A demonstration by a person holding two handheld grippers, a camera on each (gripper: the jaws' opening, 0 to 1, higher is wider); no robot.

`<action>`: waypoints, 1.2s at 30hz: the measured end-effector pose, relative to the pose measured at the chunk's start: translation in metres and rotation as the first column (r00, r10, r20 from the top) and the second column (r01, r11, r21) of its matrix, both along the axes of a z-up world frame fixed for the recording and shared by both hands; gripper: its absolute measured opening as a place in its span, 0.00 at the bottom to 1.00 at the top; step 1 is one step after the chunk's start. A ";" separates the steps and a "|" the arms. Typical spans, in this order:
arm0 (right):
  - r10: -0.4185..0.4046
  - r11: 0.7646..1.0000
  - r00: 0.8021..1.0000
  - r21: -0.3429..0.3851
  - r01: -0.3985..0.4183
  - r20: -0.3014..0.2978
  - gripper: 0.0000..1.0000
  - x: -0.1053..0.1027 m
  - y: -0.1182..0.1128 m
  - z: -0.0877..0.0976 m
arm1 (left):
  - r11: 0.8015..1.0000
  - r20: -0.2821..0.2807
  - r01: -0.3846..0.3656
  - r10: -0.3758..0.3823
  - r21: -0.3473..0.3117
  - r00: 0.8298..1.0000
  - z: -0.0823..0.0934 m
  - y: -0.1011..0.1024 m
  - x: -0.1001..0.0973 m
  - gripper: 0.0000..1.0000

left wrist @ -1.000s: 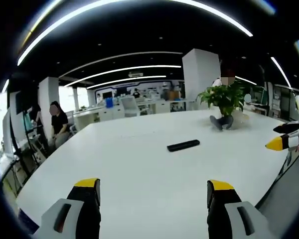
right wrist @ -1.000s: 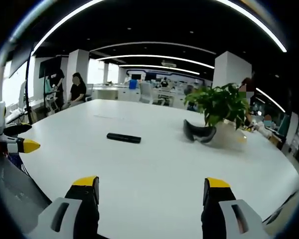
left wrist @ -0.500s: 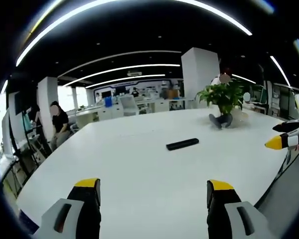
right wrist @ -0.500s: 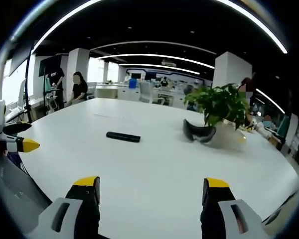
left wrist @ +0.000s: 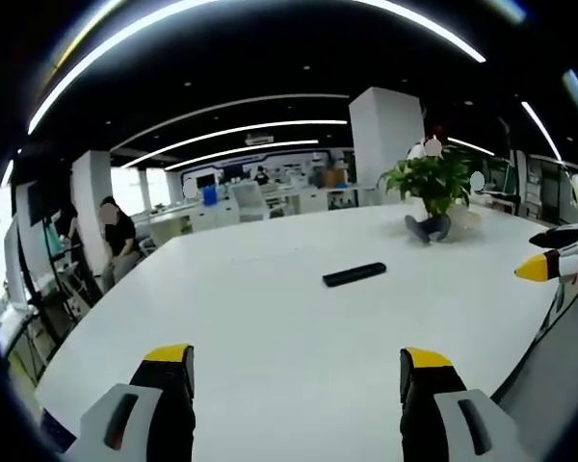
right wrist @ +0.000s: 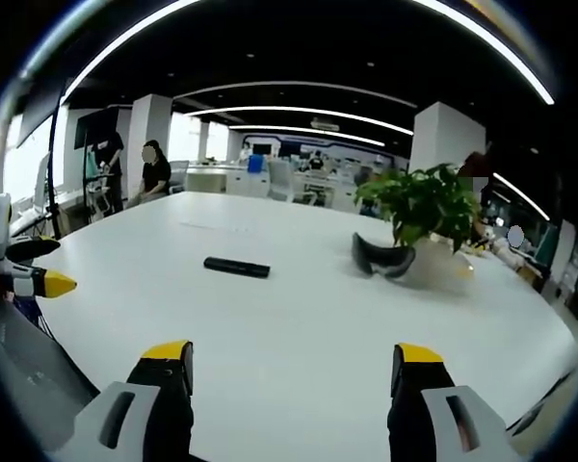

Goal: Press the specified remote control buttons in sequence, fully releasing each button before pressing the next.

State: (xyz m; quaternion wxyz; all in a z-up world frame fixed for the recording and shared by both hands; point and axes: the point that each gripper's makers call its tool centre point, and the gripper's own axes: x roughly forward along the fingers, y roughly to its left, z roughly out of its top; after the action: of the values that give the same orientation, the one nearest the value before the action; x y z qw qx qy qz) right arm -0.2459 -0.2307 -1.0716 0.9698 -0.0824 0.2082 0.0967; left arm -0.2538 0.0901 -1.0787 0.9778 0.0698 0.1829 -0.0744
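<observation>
Both grippers hang wide open and empty at the table's near edge: left gripper (left wrist: 287,371), right gripper (right wrist: 287,366). The remote control (left wrist: 354,274) lies mid-table (right wrist: 299,318), well apart. Approach step, I judge: 1 gripper must reach out.

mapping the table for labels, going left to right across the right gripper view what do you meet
left gripper → remote control → dark curved object → potted plant

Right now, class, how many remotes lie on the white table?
1. The remote lies flat near the table's middle, ahead of both grippers, with the plant farther back. None seems hidden.
</observation>
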 end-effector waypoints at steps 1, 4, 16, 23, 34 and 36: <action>-0.001 1.000 1.000 0.000 0.001 0.002 0.84 0.000 0.000 0.000 | 1.000 -0.001 -0.001 0.001 0.000 1.000 0.000 0.000 0.000 0.91; -0.003 1.000 1.000 0.002 0.003 0.006 0.84 0.000 -0.001 0.001 | 1.000 -0.007 0.000 0.000 -0.003 1.000 -0.001 0.000 0.000 0.91; -0.007 1.000 1.000 0.014 0.007 0.019 0.84 0.000 -0.001 0.004 | 1.000 0.032 -0.013 0.013 0.007 0.999 0.008 0.003 0.001 0.89; -0.001 1.000 1.000 0.017 0.001 0.025 0.84 0.000 0.000 0.005 | 1.000 0.056 -0.015 0.015 -0.005 0.998 0.015 0.007 0.002 0.90; 0.003 1.000 1.000 0.016 -0.003 0.011 0.81 0.000 0.000 0.002 | 1.000 0.067 0.002 -0.004 0.031 0.998 0.018 0.013 0.009 0.92; 0.006 1.000 1.000 0.013 -0.006 0.010 0.82 0.000 0.001 0.002 | 0.999 0.065 0.010 -0.012 0.034 0.998 0.021 0.015 0.014 0.92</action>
State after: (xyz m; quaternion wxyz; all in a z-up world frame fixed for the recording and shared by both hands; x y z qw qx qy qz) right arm -0.2462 -0.2300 -1.0696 0.9711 -0.0770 0.2024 0.1005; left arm -0.2394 0.1047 -1.0580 0.9815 0.0896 0.1517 -0.0744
